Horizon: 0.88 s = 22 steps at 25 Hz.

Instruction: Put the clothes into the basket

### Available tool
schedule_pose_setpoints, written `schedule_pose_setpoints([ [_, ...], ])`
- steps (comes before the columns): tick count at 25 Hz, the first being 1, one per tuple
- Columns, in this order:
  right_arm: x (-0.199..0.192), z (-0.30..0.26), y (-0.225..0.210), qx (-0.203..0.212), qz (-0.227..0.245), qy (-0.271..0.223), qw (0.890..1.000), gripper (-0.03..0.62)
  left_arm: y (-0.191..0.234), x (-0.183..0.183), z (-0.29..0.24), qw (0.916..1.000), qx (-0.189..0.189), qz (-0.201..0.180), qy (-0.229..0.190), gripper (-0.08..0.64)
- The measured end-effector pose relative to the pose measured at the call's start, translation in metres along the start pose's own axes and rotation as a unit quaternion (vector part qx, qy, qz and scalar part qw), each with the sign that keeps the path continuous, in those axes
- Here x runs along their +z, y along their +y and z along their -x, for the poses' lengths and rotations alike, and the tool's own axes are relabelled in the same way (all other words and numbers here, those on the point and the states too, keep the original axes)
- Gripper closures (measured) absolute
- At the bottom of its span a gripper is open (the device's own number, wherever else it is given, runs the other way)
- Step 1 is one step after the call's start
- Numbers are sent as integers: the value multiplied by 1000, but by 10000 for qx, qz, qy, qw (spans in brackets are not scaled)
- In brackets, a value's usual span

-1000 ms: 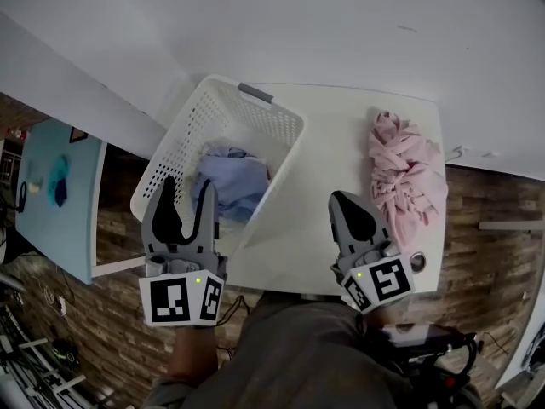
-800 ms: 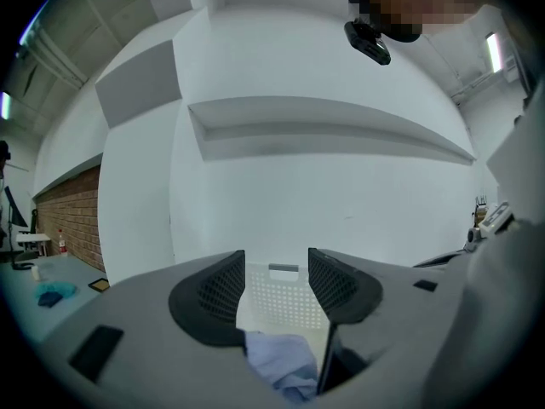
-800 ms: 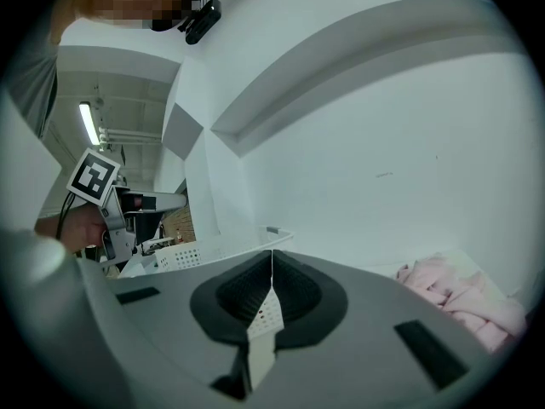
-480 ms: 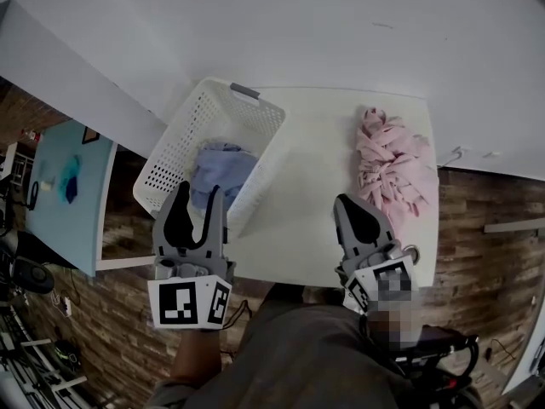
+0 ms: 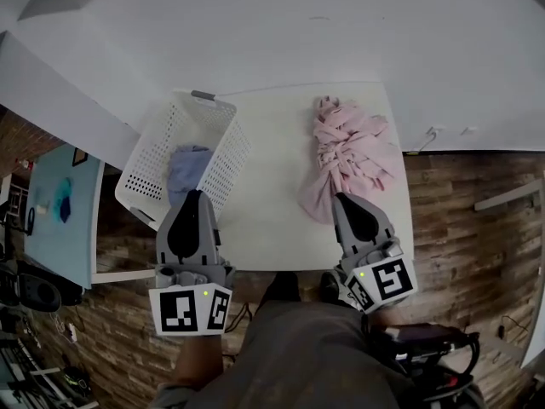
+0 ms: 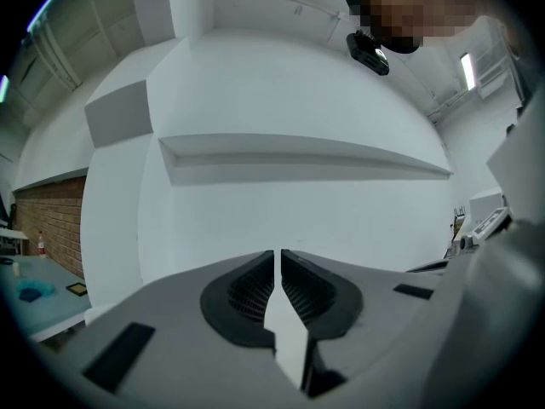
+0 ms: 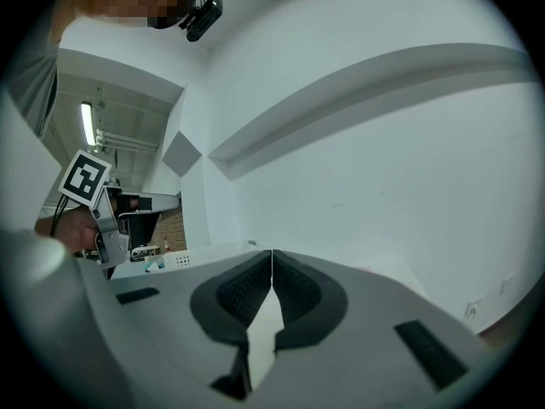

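A white perforated basket [image 5: 226,156] stands at the left end of the white table [image 5: 272,186], with a blue garment [image 5: 187,169] lying inside it. A crumpled pink garment [image 5: 349,156] lies on the table's right part. My left gripper [image 5: 194,196] hangs over the basket's near corner; its jaws are closing to a thin slit with nothing between them [image 6: 278,254]. My right gripper [image 5: 341,198] is shut and empty just in front of the pink garment's near edge, pointing at the wall [image 7: 272,254].
A light blue side table [image 5: 55,211] with small items stands left of the basket. A white wall runs behind the table, and brick-patterned floor [image 5: 460,228] surrounds it. The left gripper's marker cube [image 7: 85,177] shows in the right gripper view.
The left jaws have gone from wide open to nearly together. The head view has swung, so basket and pink garment sit further left. The right gripper stays shut.
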State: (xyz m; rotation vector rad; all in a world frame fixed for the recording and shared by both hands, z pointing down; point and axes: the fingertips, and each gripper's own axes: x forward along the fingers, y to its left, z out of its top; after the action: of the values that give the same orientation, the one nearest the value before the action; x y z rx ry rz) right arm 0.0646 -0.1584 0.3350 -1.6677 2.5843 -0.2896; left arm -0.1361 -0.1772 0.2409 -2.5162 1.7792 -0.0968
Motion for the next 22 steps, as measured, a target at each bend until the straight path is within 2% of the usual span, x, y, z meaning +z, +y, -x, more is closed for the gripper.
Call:
schedule_pose_setpoints([
  [4,4,34,-16,-213,90,-56,9997,583,-31,0,10,9998,-162,77,-73,551],
  [12,15,84,-44,-547,214,-216,9980,583,-83,6,19,9986,-500,75,-178,551],
  [22,28,116,-74,-867,210,-378,9953,583,-125,18,9,9967,-728,76,-363,552],
])
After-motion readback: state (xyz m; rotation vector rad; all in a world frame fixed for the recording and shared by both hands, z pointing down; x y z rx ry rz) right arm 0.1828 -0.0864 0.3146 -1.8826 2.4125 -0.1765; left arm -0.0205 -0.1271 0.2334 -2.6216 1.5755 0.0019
